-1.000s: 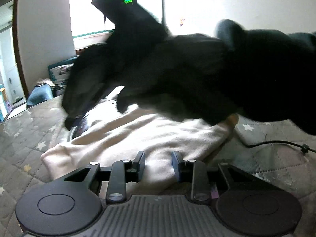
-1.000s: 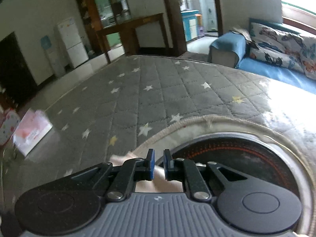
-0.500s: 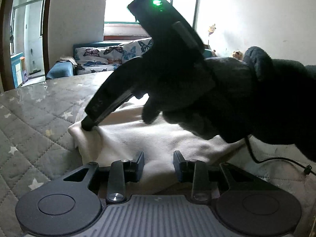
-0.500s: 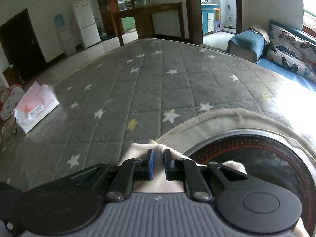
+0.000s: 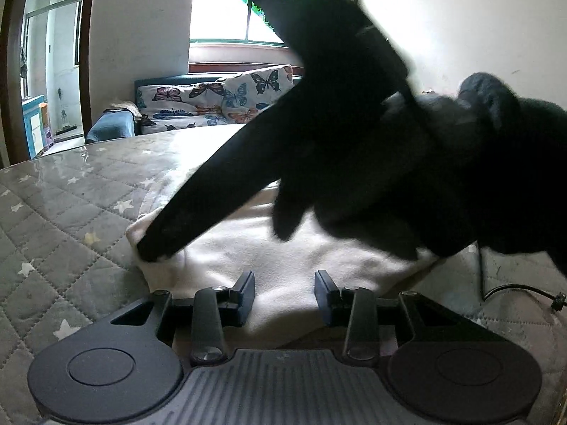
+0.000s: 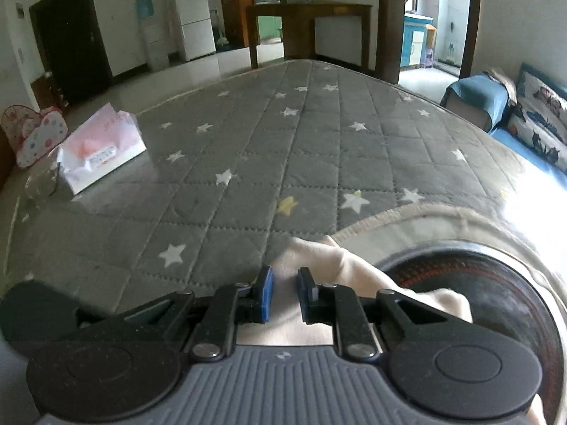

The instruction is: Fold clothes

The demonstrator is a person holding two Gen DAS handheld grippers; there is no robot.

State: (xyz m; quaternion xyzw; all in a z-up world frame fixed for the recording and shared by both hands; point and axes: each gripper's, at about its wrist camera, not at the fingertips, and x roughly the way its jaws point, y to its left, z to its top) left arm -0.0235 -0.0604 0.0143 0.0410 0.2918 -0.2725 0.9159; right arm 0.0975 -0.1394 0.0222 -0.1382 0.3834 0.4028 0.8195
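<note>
The cream garment (image 5: 283,248) lay bunched on the grey star-quilted mattress (image 5: 71,212), filling the lower middle of my left wrist view, its near edge running under my left gripper (image 5: 284,292). Those jaws had just been opening and stood well spread, with cloth beneath the gap but nothing pressed between the pads. Across the garment, toward ten o'clock from them, my right gripper (image 5: 152,253) (a black shape against the window glare) had its tip down on the far corner of the fabric. In the right wrist view that gripper (image 6: 283,292) showed its blue-faced pads a little parted, having just been easing open, with a fold of the cream cloth (image 6: 319,258) lying in and beyond the gap; I judged the pads no longer pinched it, though the cloth between them made that hard to be sure of. The garment looked light, soft and thick like fleece, limp enough to sag and slide out of shape, so I judged it best taken at corners or along a hem, with both grippers well apart to keep an edge taut. At ten o'clock on the mattress sat a pink and white tissue box (image 6: 102,152); its label was too small to read, and I saw no other legible writing.
</note>
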